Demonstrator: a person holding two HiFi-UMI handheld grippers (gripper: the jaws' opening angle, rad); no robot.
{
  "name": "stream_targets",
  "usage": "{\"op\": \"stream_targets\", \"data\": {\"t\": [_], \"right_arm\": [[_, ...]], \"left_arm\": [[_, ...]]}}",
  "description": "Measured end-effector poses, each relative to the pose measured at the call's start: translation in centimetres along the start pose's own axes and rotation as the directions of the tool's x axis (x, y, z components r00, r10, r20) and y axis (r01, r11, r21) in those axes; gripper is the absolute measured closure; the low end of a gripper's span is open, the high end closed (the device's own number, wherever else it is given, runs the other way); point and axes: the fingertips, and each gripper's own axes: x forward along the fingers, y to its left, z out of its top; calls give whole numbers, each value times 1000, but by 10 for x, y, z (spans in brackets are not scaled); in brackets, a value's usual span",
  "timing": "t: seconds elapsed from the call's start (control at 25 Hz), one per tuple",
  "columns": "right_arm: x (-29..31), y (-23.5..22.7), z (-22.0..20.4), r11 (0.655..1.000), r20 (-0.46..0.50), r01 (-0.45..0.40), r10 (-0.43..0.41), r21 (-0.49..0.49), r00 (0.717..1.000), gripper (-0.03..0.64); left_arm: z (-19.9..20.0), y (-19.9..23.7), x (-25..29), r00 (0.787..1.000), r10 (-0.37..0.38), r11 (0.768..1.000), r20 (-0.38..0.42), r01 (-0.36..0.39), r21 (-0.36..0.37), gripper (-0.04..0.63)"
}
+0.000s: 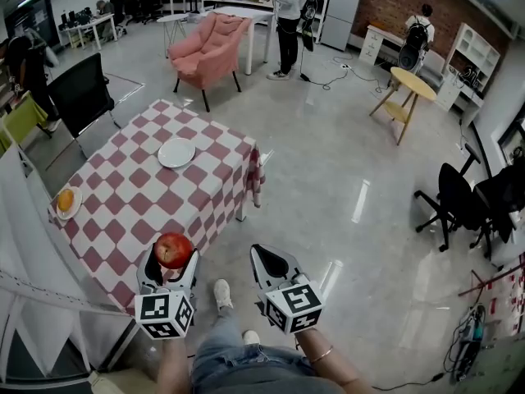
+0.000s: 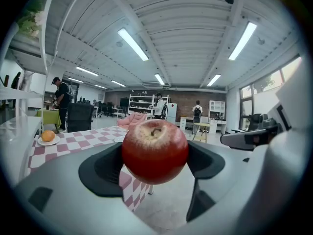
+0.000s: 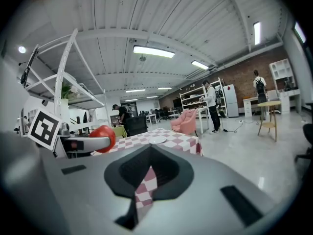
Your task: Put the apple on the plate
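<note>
A red apple (image 1: 173, 249) sits between the jaws of my left gripper (image 1: 173, 263), which is shut on it above the near corner of the checked table (image 1: 123, 220). In the left gripper view the apple (image 2: 155, 151) fills the gap between the dark pads. An empty white plate (image 1: 176, 153) lies near the table's far side, well ahead of the apple; in the right gripper view this plate (image 3: 158, 140) shows beyond the jaws. My right gripper (image 1: 271, 258) hangs over the floor to the right of the table, shut and holding nothing.
A small plate with an orange (image 1: 66, 201) lies at the table's left edge. A black chair (image 1: 80, 97) and a pink armchair (image 1: 209, 49) stand beyond the table. A white rack (image 1: 33, 245) borders the left. A person (image 1: 289, 15) stands far back.
</note>
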Motion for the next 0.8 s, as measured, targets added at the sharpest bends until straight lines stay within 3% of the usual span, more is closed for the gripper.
{"op": "stream_targets", "data": {"t": [0.8], "right_arm": [[162,-32,21,1000,-77,0,0,-5,997,606]], "left_arm": [[11,90,141,998,5,999,-68,-8,-41,202]]}}
